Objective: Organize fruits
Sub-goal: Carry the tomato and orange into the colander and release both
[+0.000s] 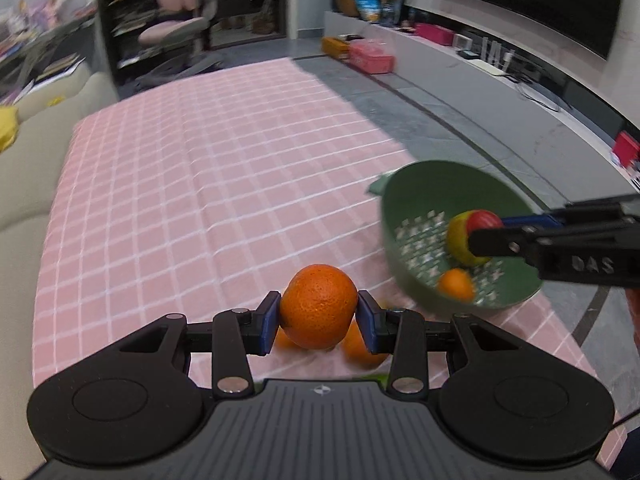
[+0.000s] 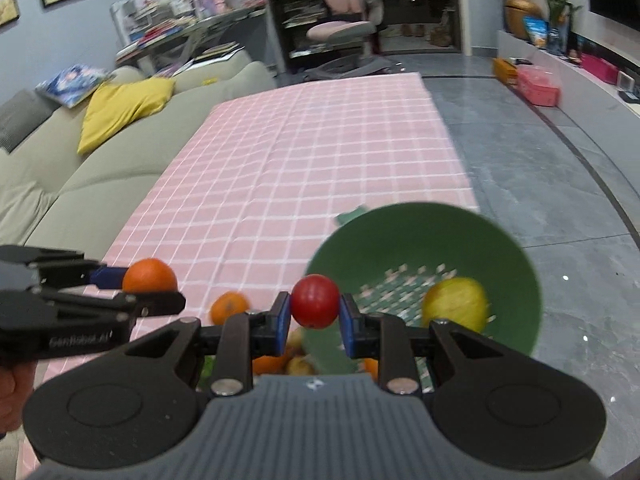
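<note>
The sorting is partway through, judging by what lies where. In the right wrist view a green colander (image 2: 424, 280) sits at the lower right of the frame on the near corner of the bench (image 2: 300, 160), and a yellow-green fruit (image 2: 456, 304) already lies inside it. The left wrist view shows a small orange (image 1: 456, 285) in there as well.

Both grippers carry fruit. The left gripper (image 1: 319, 322) has its jaws pinching an orange (image 1: 319, 306) at the lower middle of its own frame, held above the pink checked cloth. The right gripper (image 2: 315, 320) has its jaws nearly together on a small red fruit (image 2: 315, 306) — it hangs just left of the colander rim in the right wrist view.

Left to do, as far as can be seen: a loose orange (image 2: 229, 307) rests on the cloth at lower centre-left of the right wrist view, and a blurred cluster of more fruit shows under the jaws at the bottom of the frame — how many pieces I cannot tell. The two held fruits also need setting down, probably in the colander.
</note>
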Demonstrator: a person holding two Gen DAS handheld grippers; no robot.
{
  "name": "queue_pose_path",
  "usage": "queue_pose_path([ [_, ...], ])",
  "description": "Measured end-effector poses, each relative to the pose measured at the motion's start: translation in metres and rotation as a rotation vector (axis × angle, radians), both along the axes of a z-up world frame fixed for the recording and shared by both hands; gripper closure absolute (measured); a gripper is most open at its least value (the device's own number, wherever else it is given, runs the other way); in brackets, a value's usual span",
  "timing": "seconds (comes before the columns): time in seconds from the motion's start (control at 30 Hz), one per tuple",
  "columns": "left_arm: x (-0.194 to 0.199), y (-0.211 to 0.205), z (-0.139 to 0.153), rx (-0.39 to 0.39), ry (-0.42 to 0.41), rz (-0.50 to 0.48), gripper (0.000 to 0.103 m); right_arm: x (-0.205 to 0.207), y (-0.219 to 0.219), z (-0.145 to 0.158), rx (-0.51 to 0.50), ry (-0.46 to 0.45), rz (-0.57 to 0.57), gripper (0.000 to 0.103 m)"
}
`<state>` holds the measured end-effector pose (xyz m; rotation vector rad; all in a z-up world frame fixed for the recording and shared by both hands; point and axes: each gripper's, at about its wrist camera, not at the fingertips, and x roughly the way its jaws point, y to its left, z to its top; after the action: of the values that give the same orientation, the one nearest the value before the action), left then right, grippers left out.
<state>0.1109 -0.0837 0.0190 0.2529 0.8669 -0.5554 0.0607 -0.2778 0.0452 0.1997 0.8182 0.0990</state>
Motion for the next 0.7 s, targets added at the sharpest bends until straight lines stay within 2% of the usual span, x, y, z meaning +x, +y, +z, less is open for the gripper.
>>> queue_pose_path([
  [0.13, 0.007, -0.033, 0.002, 0.002, -0.019, -0.080, 0.058, 0.013, -0.027, 0.010, 0.024, -0.030, -0.039, 0.081],
  [0.23, 0.013, -0.059, -0.004, 0.010, -0.026, -0.137, 0.058, 0.028, -0.044, 0.011, 0.045, -0.039, -0.025, 0.081],
  [0.37, 0.019, -0.088, -0.020, 0.038, -0.014, -0.191, 0.058, 0.046, -0.057, -0.001, 0.037, -0.004, -0.002, 0.081],
  [0.57, 0.020, -0.116, -0.049, 0.121, -0.012, -0.266, 0.058, 0.068, -0.073, -0.026, 0.050, 0.039, 0.004, 0.081],
  [0.7, 0.025, -0.123, -0.064, 0.127, 0.014, -0.284, 0.058, 0.076, -0.067, -0.036, 0.047, 0.057, 0.041, 0.081],
])
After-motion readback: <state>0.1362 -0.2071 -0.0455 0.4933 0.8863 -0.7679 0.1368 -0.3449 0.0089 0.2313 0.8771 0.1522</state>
